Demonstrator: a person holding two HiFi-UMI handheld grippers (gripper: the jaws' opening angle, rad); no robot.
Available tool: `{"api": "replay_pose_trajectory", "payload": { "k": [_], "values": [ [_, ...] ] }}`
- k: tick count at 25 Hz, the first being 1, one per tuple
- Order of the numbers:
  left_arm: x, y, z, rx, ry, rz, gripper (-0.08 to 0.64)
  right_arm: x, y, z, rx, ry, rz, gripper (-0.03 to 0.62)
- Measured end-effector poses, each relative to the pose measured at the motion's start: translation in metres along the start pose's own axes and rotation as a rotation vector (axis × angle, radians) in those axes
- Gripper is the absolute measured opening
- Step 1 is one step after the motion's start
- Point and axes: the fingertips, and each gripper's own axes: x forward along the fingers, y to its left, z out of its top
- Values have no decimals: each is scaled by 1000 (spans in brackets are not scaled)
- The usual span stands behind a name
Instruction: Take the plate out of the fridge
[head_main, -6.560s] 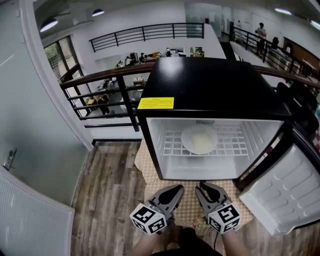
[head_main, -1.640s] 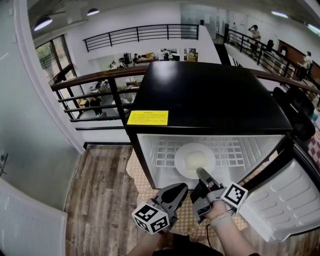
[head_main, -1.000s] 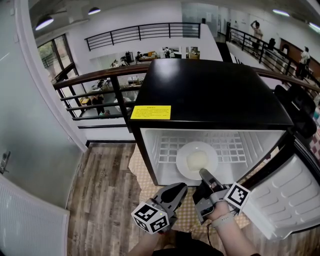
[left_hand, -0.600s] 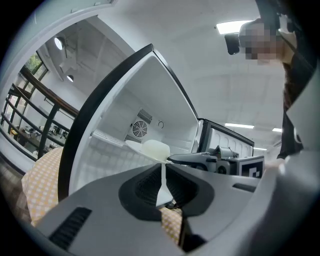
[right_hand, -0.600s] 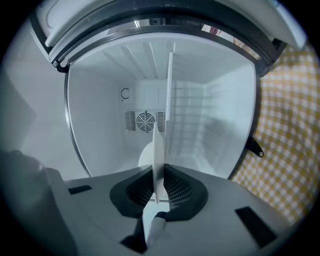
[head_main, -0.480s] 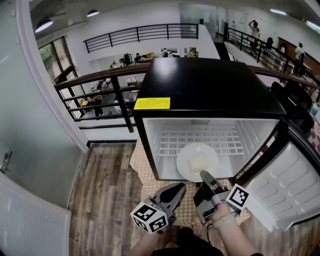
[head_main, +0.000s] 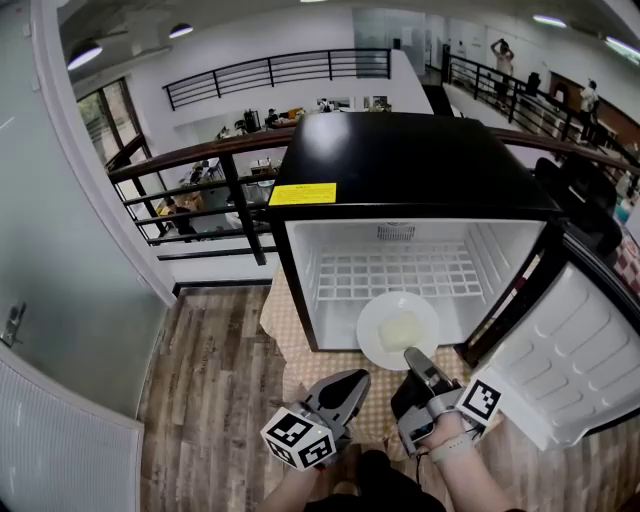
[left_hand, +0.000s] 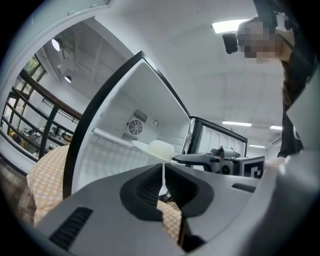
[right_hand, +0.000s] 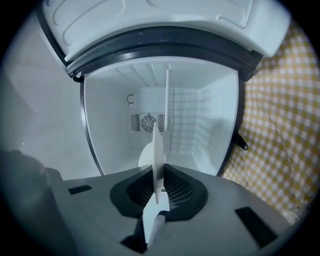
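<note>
A white plate with a pale lump on it hangs at the front lip of the open black fridge, partly out of the opening. My right gripper is shut on the plate's near rim. In the right gripper view the plate shows edge-on, clamped between the jaws of the right gripper. My left gripper hangs low to the left, shut on nothing. From the left gripper view I see the plate level in front of the fridge, beyond the left gripper.
The fridge door stands swung open at the right. A checked cloth lies under the fridge on the wooden floor. A dark railing runs behind at the left. The wire shelf is bare.
The right gripper reached in, shut on the plate's rim and drew it from the middle of the shelf to the fridge's front edge. The left gripper stayed put.
</note>
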Motion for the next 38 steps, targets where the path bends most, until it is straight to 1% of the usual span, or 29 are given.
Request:
{"api": "replay_pose_trajectory", "payload": {
  "k": [8,14,28,35,38],
  "values": [
    [-14,-10,-11,9,7,3,15,-25,-11,-11,7,-22,-14,58],
    [-30,-18,-11,65,-41,34,15,-45,-24,-21,13,-41,-25,58],
    [-50,-35,-48,34,-16,23,15,-87,-56,-45,13,-58,-31,58],
    [-52,-40,-62,33,-2,18,15,-102,-75,-49,30,-66,-42,58],
    [-51,-42,-67,44,2,23,15,-105,-83,-48,41,-69,-54,58]
  ]
}}
